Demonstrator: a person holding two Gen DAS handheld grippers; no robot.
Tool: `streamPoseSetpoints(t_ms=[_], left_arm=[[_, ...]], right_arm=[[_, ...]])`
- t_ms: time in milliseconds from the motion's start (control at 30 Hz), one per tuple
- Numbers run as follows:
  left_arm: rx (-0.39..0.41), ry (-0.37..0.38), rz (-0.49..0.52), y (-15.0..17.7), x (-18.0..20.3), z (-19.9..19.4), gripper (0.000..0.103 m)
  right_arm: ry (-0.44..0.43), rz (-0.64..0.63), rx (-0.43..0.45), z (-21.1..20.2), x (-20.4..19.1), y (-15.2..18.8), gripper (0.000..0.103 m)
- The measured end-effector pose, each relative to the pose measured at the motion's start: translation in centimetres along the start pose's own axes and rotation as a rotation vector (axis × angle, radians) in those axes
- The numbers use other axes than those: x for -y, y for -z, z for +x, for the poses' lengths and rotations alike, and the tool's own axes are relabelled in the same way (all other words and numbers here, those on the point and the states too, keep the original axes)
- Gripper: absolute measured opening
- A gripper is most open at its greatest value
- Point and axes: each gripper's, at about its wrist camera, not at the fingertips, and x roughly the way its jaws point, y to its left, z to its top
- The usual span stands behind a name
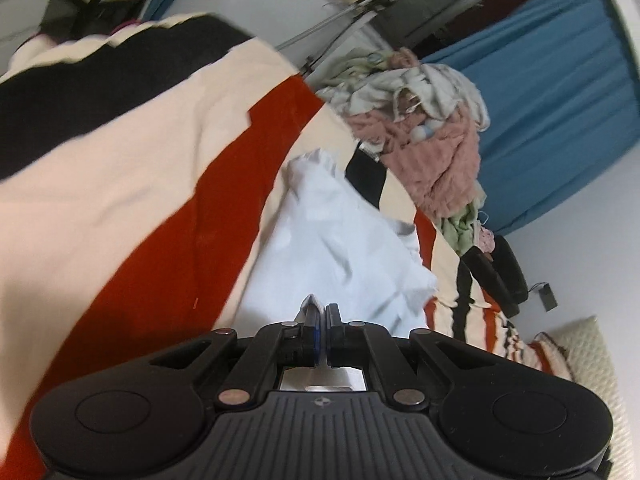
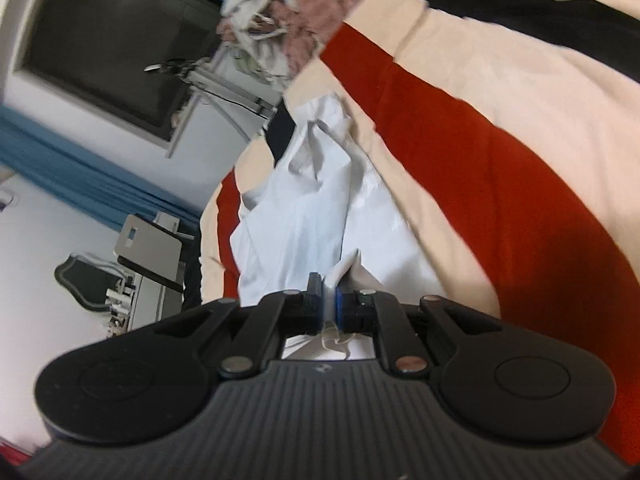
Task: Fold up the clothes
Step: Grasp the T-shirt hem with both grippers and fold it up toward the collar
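Left wrist view: left gripper [image 1: 322, 320] pinched tight on an edge of the white garment [image 1: 340, 232], which trails ahead over the striped blanket [image 1: 140, 160]. Right gripper [image 2: 329, 300] likewise clamps white cloth between its pads. Garment rumpled, no clean fold visible; judged early stage. Unfolded clothes pile [image 1: 432, 136] waits well ahead, to the right.

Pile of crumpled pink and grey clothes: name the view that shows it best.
The left wrist view: the pile of crumpled pink and grey clothes appears whole beside the blue curtain. The right wrist view catches only its cropped lower part at the top edge.
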Motion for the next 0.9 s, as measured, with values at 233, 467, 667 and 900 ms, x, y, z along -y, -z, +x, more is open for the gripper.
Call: streamPoseSetpoints(t_ms=[233, 467, 667, 900], left_arm=[[0.033, -0.083, 0.135, 0.4, -0.5, 7.1, 0.003], [0.017, -0.111, 0.232, 1.0, -0.8, 8.9, 0.003], [0.04, -0.165, 0.324, 2.3, 0.7, 6.8, 0.051], [0.142, -0.205, 0.443, 4.5, 3.5, 1.0, 0.087]], right_arm=[[0.001, -0.1, 0.011, 6.0, 2.3, -1.2, 0.01], [0.075, -0.217, -0.015, 7.7, 1.4, -1.3, 0.011], [0.099, -0.35, -0.03, 6.8, -0.2, -0.7, 0.038], [0.128, -0.642, 0.086, 2.6, -4.6, 2.4, 0.09]])
